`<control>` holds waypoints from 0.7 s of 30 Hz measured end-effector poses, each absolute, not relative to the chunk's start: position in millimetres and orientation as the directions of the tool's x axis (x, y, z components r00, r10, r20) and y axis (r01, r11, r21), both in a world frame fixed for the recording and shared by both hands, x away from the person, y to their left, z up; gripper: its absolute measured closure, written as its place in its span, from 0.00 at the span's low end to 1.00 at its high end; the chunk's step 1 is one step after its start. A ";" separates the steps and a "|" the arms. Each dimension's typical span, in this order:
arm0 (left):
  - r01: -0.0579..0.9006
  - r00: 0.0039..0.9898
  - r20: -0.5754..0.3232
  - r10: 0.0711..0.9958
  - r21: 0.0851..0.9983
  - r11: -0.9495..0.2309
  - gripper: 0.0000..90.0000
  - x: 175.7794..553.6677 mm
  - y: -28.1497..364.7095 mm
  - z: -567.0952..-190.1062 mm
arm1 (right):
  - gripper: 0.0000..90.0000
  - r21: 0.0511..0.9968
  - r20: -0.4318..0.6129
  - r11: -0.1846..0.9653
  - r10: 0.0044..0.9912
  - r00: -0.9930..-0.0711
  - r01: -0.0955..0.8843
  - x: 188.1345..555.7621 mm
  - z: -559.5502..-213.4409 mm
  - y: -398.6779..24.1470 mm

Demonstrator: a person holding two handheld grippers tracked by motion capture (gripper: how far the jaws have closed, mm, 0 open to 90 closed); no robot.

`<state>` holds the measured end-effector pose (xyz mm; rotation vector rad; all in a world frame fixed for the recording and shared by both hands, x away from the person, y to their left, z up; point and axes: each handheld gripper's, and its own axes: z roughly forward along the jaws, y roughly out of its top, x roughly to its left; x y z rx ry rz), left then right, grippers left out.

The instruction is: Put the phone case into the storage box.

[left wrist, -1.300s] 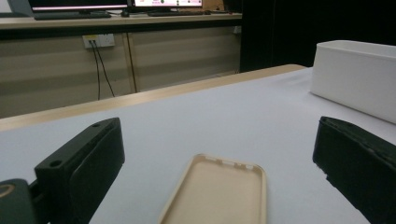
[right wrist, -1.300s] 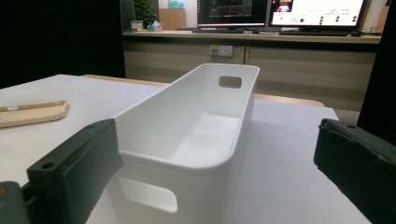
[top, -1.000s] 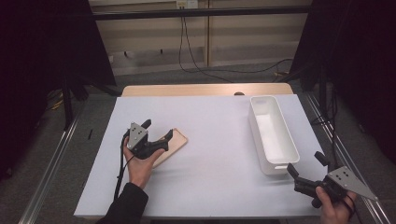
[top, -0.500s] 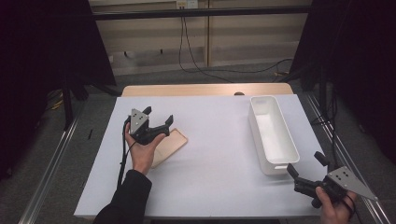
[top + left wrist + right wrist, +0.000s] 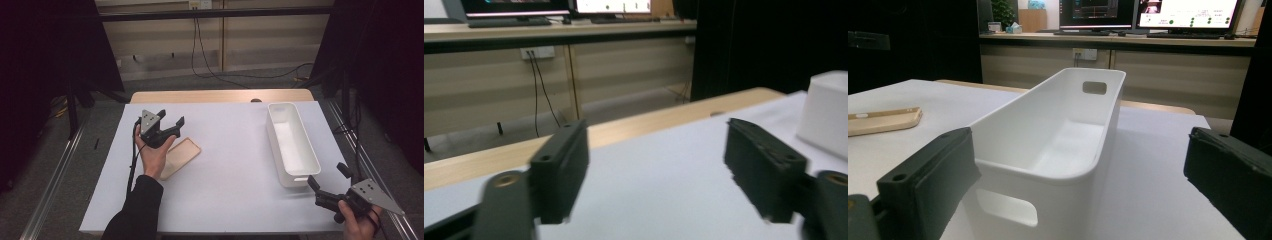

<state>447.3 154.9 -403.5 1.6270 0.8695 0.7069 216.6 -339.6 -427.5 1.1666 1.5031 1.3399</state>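
One white table top (image 5: 225, 175), one long white bin (image 5: 291, 142), one tan phone case (image 5: 181, 156) and two grippers make up the scene.

The table top is a plain white sheet, and a strip of bare wood (image 5: 220, 95) shows along its far edge. Metal rails run along both sides of the table, above a grey floor. Behind it stands a pale panelled wall with black cables hanging down it, and dark curtains close in on the left and right. The gripper views show a long desk with lit monitors (image 5: 1143, 12) on it further back in the room.

The bin lies lengthwise on the right part of the table, empty, with a handle slot in each end wall. The phone case lies flat on the left part of the table, well apart from the bin, its near end partly under the person's left hand.

The left gripper (image 5: 169, 123) is held above the table just beyond the far end of the phone case, pointing away from the person. Its jaws have just been closing, yet a clear gap remains between them and nothing is in it; in the left gripper view only bare table shows between the two black jaws. It touches neither the case nor the bin.

The right gripper (image 5: 327, 180) sits at the near right corner of the table, aimed at the near end of the bin. Its jaws stand wide apart and hold nothing; in the right gripper view the bin's near end shows between them, apparently just beyond the tips and not pressed by either.
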 end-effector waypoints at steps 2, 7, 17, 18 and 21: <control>0.190 0.566 0.003 0.824 0.972 -0.135 0.40 447.9 154.5 -405.0 | 0.00 0.992 0.017 0.018 0.965 -0.262 0.127 216.5 -427.5 -339.7; 0.196 0.583 0.033 0.812 0.964 -0.180 0.58 447.8 150.7 -407.5 | 0.00 0.992 0.017 0.017 0.965 -0.262 0.126 216.0 -427.5 -339.8; 0.235 0.612 -0.014 0.791 0.958 -0.165 0.88 450.9 155.3 -409.5 | 0.00 0.991 0.014 0.022 0.964 -0.267 0.130 216.2 -427.7 -339.6; 0.236 0.612 -0.012 0.791 0.957 -0.168 0.90 450.7 155.4 -409.0 | 0.00 0.992 0.015 0.020 0.963 -0.268 0.128 216.2 -427.5 -339.4; 0.249 0.619 0.010 0.785 0.946 -0.209 0.96 450.5 154.1 -406.6 | 0.00 0.991 0.016 0.020 0.964 -0.266 0.129 216.2 -427.5 -339.8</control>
